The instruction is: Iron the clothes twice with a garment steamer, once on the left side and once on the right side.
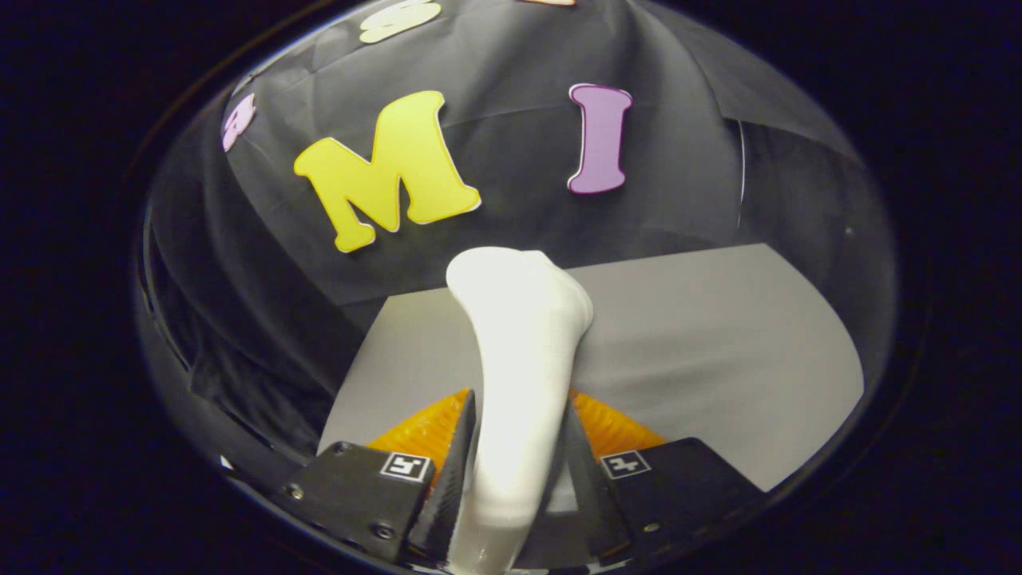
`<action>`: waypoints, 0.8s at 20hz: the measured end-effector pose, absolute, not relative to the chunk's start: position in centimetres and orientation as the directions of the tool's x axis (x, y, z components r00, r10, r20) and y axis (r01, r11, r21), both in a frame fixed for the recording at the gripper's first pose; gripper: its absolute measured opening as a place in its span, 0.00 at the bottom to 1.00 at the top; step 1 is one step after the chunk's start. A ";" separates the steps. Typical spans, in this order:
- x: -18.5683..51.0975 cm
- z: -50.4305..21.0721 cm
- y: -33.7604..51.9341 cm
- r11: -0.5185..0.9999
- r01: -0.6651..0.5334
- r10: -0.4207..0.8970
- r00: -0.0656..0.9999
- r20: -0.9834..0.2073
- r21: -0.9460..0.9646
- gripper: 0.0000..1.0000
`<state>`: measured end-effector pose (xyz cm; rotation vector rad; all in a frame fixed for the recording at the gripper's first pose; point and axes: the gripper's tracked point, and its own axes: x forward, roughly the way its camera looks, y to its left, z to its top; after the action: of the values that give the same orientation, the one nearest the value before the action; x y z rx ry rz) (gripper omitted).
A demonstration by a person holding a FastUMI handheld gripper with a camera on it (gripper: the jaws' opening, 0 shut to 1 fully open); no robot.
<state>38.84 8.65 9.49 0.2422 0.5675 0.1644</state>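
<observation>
Nearest the lens, the gripper (511,471) has both fingers pressed against the smooth white plastic handle of the garment steamer (519,351), one on each flank, so it is closed on that handle and carrying it. From between the fingers the steamer rises toward twelve o'clock and flares into a rounded head that tips slightly toward one o'clock. Under and beyond the fingers lies a flat pale grey table top (718,343), spreading from about nine o'clock round to three o'clock; a ribbed orange surface shows just behind each finger at seven and five o'clock, though what it belongs to cannot be told. The black cloth wall (263,263) stands past the table's far edge. No garment can be made out ahead of the steamer, so which side of the clothes is being worked cannot be said. By my judgement the steamer is in hand and being carried, with no stroke under way. The next move calls for turning the head toward the clothes and bringing it to one side.
</observation>
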 end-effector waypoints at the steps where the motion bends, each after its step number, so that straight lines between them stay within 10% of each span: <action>1: 39.0 9.4 8.5 0.955 -0.080 0.222 0.830 -0.512 0.284 0.59; 16: 34.3 15.2 10.9 0.870 -0.236 0.390 0.866 -0.311 0.434 0.43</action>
<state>34.28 10.87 15.24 0.3963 0.4043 0.3368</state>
